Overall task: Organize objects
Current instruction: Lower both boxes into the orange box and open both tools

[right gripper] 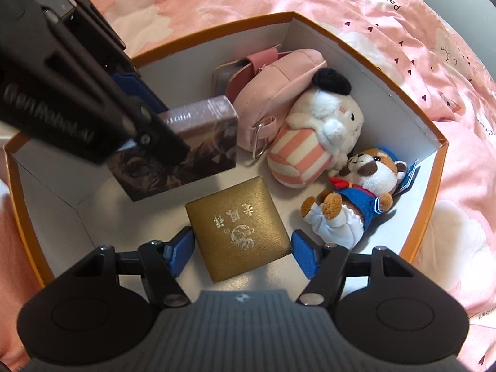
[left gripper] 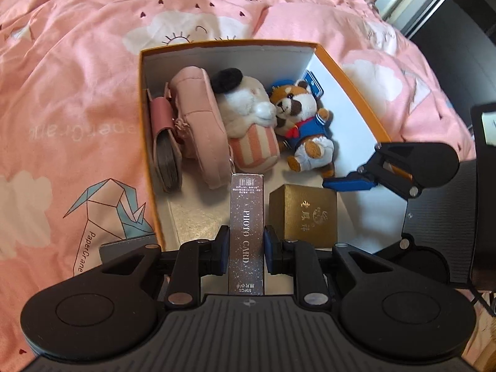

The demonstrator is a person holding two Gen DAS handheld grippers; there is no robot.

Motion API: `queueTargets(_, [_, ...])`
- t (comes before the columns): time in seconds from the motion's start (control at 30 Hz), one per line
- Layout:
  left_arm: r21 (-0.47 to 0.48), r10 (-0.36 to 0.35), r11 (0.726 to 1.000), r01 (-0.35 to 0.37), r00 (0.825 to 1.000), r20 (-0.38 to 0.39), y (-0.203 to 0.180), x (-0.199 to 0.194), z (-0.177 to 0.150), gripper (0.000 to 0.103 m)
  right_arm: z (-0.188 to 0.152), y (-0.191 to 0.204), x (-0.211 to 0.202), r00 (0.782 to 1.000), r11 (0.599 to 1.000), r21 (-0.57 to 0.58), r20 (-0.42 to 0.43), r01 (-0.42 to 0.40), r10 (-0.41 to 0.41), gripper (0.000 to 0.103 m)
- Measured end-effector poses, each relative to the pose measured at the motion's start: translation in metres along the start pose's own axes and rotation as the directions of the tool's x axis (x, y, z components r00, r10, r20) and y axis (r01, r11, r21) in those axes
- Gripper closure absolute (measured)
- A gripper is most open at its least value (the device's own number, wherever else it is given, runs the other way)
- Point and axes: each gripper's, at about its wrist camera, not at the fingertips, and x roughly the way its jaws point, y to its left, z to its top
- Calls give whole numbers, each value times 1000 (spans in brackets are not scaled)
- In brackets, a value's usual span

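photo card box (left gripper: 246, 232) pinched in left tongs (left gripper: 245, 249); gold box (right gripper: 238, 228) between spread right tongs (right gripper: 243, 254)

toys (left gripper: 248, 117) crowd box's (left gripper: 350, 71) far end, near floor free

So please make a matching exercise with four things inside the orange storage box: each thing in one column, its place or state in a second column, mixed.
Things:
1. glittery photo card box
2. gold square box
3. pink fabric pouch
4. bear plush in blue sailor suit

Places or states:
A. lying against the right wall of the orange storage box
B. clamped in the left gripper
C. between the open fingers of the right gripper
D. beside the white plush with striped body

Pairs: 1-B, 2-C, 3-D, 4-A
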Motion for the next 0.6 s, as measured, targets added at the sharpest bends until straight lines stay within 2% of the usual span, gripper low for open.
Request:
queueTargets(0.2, [61,161,985,-161,987,12,-21,9,-3,78,-1,1,0,1000,1000,-20,3,-14,14,34])
queueTargets(0.33, [84,217,972,-219,976,27,-28,13,-7,78,-2,3,-1,1000,999,-38,6,-13,14,34])
queueTargets(0.43, [61,201,977,-203,979,46,-30,9,-11,78,-4,2,-2,1000,999,-46,3,-9,9,34])
queueTargets(0.6, [31,102,994,-102,995,17,-33,19,-12,78,-4,0,-5,1000,998,-67,-12,14,-15,34])
